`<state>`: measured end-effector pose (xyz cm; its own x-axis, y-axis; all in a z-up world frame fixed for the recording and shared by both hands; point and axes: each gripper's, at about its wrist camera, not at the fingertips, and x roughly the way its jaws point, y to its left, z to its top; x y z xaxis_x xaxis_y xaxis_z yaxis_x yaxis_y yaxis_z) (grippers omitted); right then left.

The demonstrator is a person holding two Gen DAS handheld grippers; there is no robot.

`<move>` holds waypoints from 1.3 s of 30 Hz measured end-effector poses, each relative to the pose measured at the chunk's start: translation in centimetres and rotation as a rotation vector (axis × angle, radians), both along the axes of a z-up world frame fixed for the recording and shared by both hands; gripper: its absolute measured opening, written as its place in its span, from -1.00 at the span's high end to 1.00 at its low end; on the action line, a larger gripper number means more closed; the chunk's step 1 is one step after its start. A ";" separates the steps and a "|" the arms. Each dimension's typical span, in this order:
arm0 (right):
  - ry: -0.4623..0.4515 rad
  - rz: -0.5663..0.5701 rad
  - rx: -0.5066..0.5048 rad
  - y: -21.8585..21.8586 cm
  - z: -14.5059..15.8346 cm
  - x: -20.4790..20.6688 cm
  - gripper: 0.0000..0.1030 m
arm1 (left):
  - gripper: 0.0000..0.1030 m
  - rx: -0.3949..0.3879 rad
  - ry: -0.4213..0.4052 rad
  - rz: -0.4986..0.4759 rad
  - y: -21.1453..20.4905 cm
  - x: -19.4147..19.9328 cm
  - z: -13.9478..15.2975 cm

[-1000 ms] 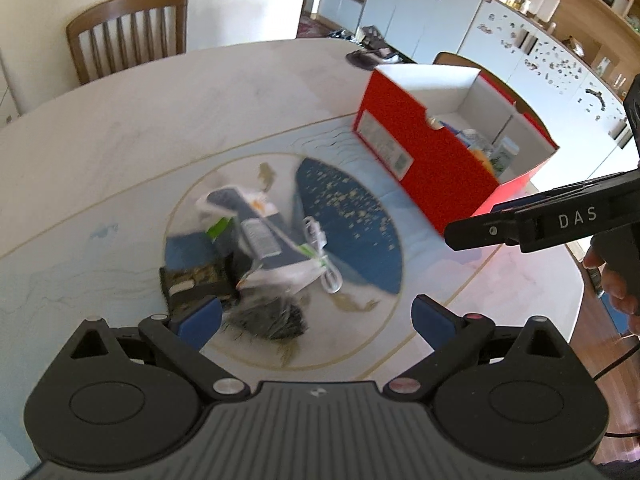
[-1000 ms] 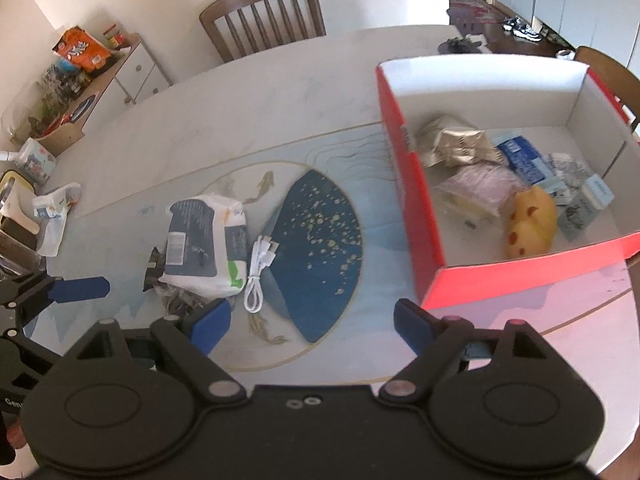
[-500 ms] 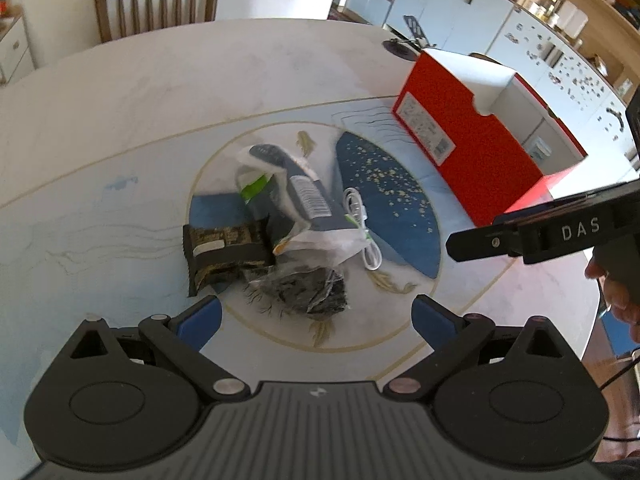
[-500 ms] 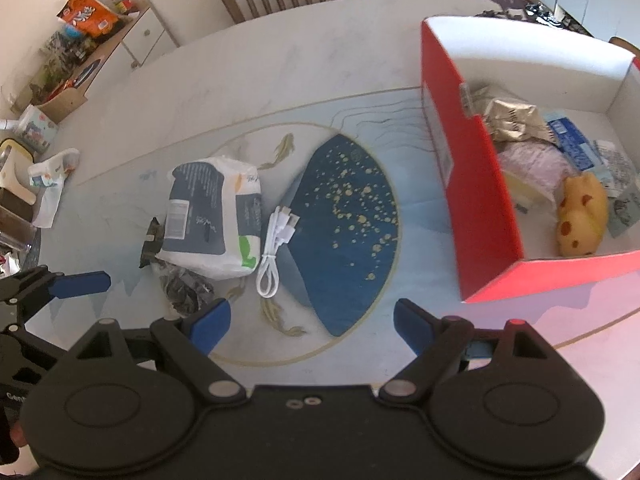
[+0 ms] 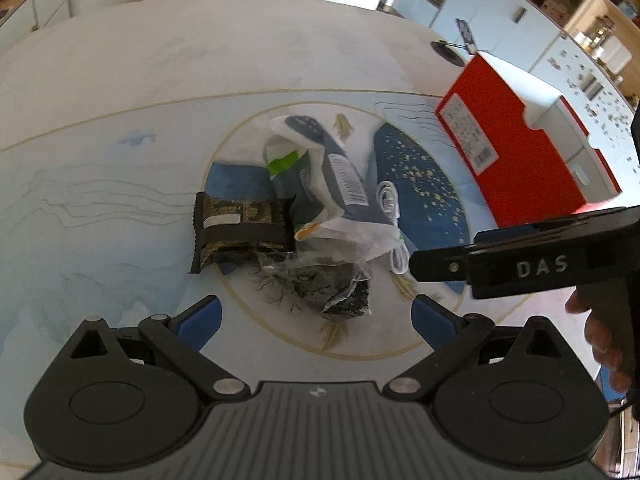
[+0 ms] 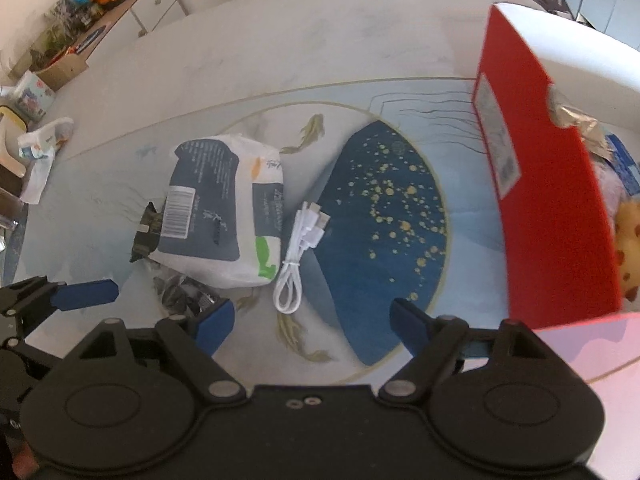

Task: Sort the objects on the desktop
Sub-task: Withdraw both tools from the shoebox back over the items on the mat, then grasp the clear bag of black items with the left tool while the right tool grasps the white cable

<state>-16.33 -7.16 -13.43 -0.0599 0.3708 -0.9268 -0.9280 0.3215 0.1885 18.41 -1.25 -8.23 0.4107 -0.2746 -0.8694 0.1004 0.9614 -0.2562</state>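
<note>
Both tools hang spread and empty over the surface (image 6: pixel 280 40): my left tool (image 5: pixel 316 316) sits above the near end of the pile, my right tool (image 6: pixel 312 320) just short of the white cable (image 6: pixel 298 252).

What remains to sort lies in a cluster on the painted circle, well apart from the red box (image 6: pixel 548 184), which already holds several things. The big white-and-navy pack (image 6: pixel 224 216) looks soft and puffy, light for its bulk; I judge it would dent under the pads, so I would pinch it across its narrow width near the middle, not by the loose film at its ends. Its long axis runs away from my right tool, tilting slightly left, barcode end toward the left.

Beside it the cable is folded into a slim hank, loop toward me and plugs pointing away toward the blue patch. It is limp and light, so I would take it across the bundled strands at mid-length.

From the left wrist view, a dark camouflage-print packet (image 5: pixel 240 232) lies crosswise, half tucked under the pack, and a crinkly clear bag of dark bits (image 5: pixel 332 284) lies nearest my left tool; both look slippery.
</note>
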 end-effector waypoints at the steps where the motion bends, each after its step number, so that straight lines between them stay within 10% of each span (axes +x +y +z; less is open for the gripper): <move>1: -0.006 0.008 -0.002 0.3 -0.1 -0.3 -0.60 | -0.95 -0.003 0.008 0.012 0.1 0.1 -0.2; 12: -0.062 0.010 -0.034 2.5 -1.3 -1.9 -0.36 | -0.88 0.009 0.000 0.021 -0.7 0.6 -0.8; 39: -0.191 -0.054 -0.049 4.1 -2.4 -3.0 0.54 | 0.06 -0.002 0.028 0.075 -0.6 1.4 -2.1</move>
